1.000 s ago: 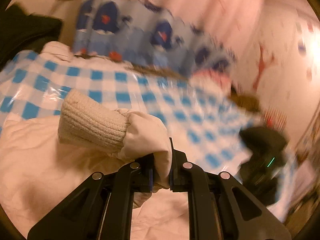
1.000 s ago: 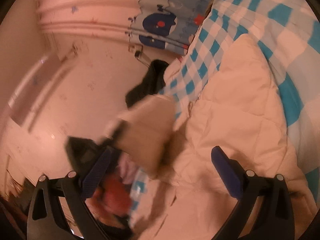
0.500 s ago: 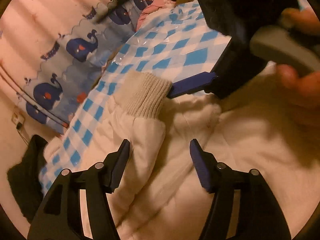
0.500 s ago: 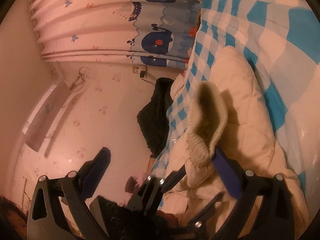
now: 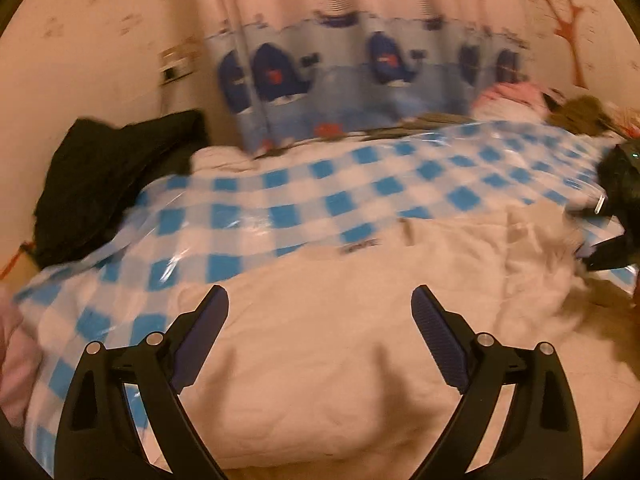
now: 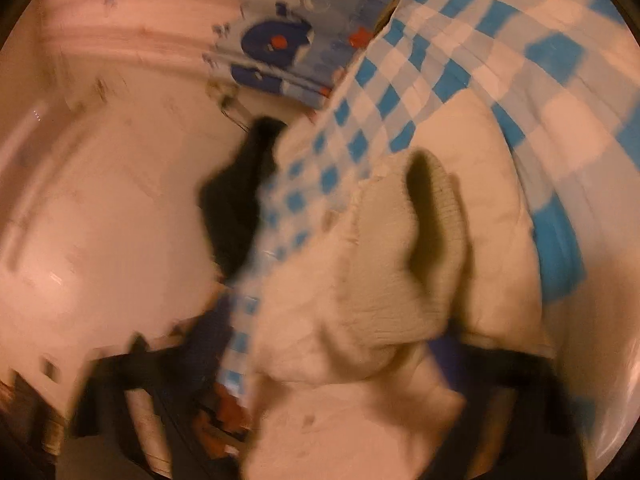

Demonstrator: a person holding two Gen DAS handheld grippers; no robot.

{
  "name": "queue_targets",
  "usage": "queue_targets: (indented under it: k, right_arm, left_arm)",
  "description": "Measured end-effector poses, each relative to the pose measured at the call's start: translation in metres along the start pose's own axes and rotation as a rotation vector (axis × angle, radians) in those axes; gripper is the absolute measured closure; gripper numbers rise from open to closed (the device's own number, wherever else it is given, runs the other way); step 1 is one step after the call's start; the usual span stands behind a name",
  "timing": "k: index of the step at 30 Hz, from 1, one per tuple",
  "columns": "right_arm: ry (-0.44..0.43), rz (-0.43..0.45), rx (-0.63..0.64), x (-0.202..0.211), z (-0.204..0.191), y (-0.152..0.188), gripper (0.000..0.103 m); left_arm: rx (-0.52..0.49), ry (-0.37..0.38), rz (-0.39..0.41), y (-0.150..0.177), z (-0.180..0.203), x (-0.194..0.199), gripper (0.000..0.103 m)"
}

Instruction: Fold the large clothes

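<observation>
A cream padded jacket [image 5: 320, 360] lies spread on the blue-and-white checked sheet [image 5: 280, 208], which covers the surface in front of the whale-print curtain [image 5: 360, 96]. The left hand-held gripper [image 5: 320, 336] hovers above the jacket's body with its jaws opening wide and nothing between them, apparently freed to seek a new hold. At the jacket's far end from the curtain, the right hand-held gripper [image 6: 336, 364] is closing on the sleeve just below its ribbed knit cuff [image 6: 412, 264]; the picture is blurred, but the fabric bunches between the fingers, so the sleeve looks pinched. Taking the sleeve there probably serves to carry it across the body for the fold. A dark garment [image 5: 104, 176] sits beside the sheet.
</observation>
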State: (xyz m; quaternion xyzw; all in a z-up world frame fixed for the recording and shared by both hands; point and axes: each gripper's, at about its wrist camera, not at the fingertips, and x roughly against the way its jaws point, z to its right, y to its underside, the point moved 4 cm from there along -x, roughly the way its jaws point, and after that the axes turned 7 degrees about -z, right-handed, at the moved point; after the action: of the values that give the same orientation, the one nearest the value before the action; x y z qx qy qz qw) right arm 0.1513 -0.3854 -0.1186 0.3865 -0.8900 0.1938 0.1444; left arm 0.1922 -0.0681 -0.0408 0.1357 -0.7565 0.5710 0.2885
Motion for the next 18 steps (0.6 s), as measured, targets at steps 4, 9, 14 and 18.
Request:
queue_targets:
  k: [4, 9, 14, 18]
  right_arm:
    - [0.044, 0.049, 0.084, 0.004, -0.012, -0.002, 0.086]
    - [0.044, 0.152, 0.184, 0.031, -0.034, 0.001, 0.086]
    - [0.078, 0.164, 0.161, 0.036, -0.02, 0.004, 0.088]
    - [0.087, 0.151, 0.119, 0.037, -0.002, 0.007, 0.088]
  left_arm:
    - [0.009, -0.01, -0.018, 0.007, -0.009, -0.016, 0.014]
    - [-0.044, -0.016, 0.008, 0.012, 0.004, -0.014, 0.014]
    - [-0.064, -0.007, 0.005, 0.014, 0.009, -0.015, 0.013]
    - [-0.06, -0.009, 0.004, 0.014, 0.009, -0.015, 0.013]
